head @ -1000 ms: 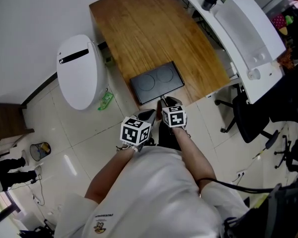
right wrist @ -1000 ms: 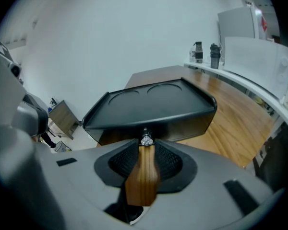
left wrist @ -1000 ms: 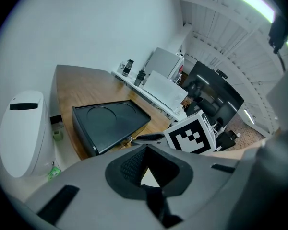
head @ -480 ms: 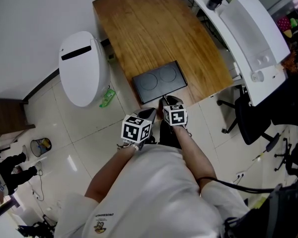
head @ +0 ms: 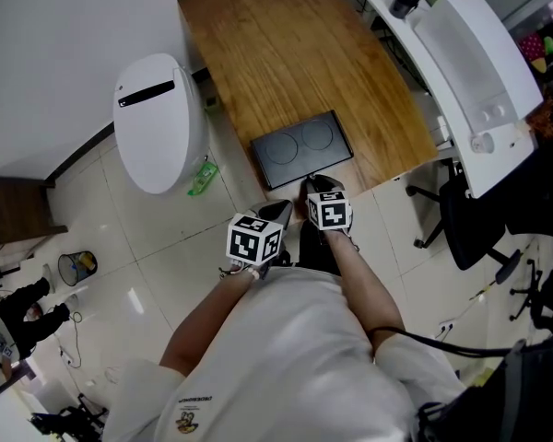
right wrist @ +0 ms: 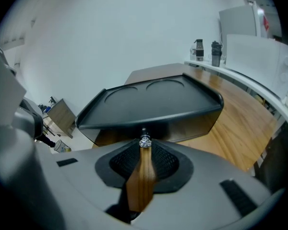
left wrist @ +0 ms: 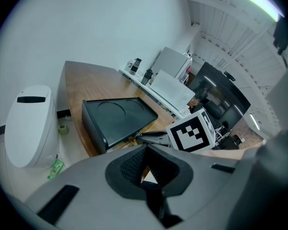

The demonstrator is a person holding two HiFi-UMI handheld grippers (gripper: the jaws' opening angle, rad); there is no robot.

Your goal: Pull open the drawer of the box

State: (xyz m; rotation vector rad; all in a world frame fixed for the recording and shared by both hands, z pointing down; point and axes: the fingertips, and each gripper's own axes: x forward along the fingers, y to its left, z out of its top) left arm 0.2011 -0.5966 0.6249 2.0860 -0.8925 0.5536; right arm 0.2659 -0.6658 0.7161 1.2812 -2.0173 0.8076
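Overhead, the head view shows the black box (head: 302, 148) at the near edge of the wooden table (head: 286, 53), with the right gripper (head: 313, 188) at its near face and the left gripper (head: 278, 212) just beside it, off the table. From the left gripper view, that gripper's jaws are pressed together on nothing. Along the right gripper view, the jaws pinch the small glassy knob (right wrist: 144, 141) on the box's near face.

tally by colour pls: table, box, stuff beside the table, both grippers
Black: 2 (flat black box with two round recesses, black office chair)
White: 1 (white oval bin with black slot)
Brown: 1 (brown wooden table)
Grey: 2 (left gripper, right gripper)
Silver: 1 (small silver drawer knob, in right gripper's jaws)
Total: 7
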